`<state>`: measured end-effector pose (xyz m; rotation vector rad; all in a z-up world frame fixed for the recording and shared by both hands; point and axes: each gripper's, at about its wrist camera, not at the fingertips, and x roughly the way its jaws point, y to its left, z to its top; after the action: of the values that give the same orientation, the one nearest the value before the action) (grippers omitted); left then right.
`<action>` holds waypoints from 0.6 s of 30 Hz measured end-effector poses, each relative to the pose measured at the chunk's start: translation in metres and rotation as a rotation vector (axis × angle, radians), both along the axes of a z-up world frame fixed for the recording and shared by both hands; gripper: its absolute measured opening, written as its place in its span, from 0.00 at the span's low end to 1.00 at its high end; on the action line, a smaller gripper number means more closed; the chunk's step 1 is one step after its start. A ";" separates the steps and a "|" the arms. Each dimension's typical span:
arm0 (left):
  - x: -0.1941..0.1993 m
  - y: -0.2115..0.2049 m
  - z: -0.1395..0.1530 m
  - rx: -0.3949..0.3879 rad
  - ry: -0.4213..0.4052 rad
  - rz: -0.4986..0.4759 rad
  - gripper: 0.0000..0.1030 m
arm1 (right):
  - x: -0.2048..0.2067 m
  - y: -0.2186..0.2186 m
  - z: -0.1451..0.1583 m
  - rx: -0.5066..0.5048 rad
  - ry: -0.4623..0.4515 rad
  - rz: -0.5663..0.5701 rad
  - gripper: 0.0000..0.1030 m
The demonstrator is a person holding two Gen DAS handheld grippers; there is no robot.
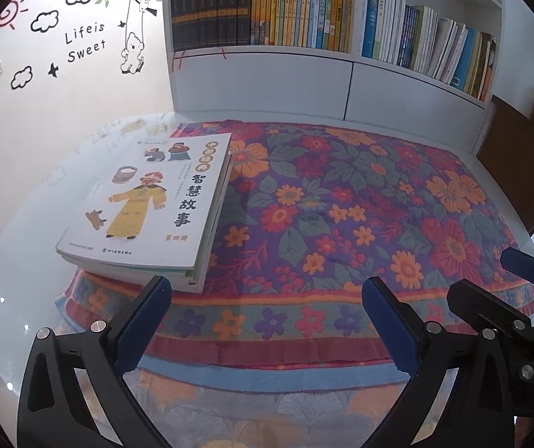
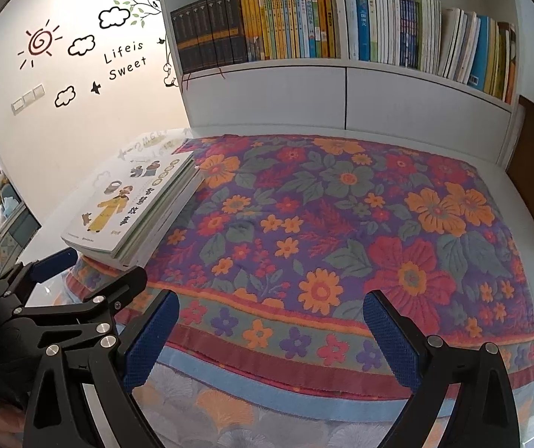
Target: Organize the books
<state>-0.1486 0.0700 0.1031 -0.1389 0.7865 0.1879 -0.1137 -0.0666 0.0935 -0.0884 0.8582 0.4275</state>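
Blue-padded fingers fill the bottom of both views: the left gripper point(image 1: 267, 321) is spread wide with nothing between its pads, hovering over the near edge of the floral cloth point(image 1: 341, 205), and the right gripper point(image 2: 270, 336) is spread just as wide and just as empty over the same border.

Going left to right in the left wrist view: wall decals point(image 1: 84, 37) reading "Life is Sweet", then the stack of books point(image 1: 147, 205) lying flat on the cloth's left edge, top cover facing up with a figure in a yellow robe. Further right, the other gripper's black frame pokes in at the lower right corner.

Over to the right wrist view: here the left gripper point(image 2: 91, 272) shows at lower left, close to the stack's near corner point(image 2: 125, 216), whose layered page edges are visible. Behind, the white bookshelf point(image 2: 345, 93) holds upright books.
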 end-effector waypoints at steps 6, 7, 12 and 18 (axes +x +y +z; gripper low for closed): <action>0.001 -0.004 0.000 0.003 0.002 -0.005 0.99 | -0.001 -0.002 0.001 0.007 -0.004 -0.005 0.96; 0.001 -0.004 0.000 0.002 0.003 -0.006 0.99 | -0.001 -0.002 0.001 0.008 -0.005 -0.005 0.96; 0.002 -0.004 -0.001 -0.004 0.010 -0.004 0.99 | -0.001 -0.003 0.002 0.011 -0.002 -0.004 0.96; 0.002 -0.002 -0.001 -0.010 0.012 0.006 0.99 | -0.002 -0.002 0.001 0.006 -0.003 -0.008 0.96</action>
<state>-0.1466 0.0682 0.1020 -0.1493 0.7990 0.1906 -0.1153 -0.0688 0.0949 -0.0803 0.8538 0.4226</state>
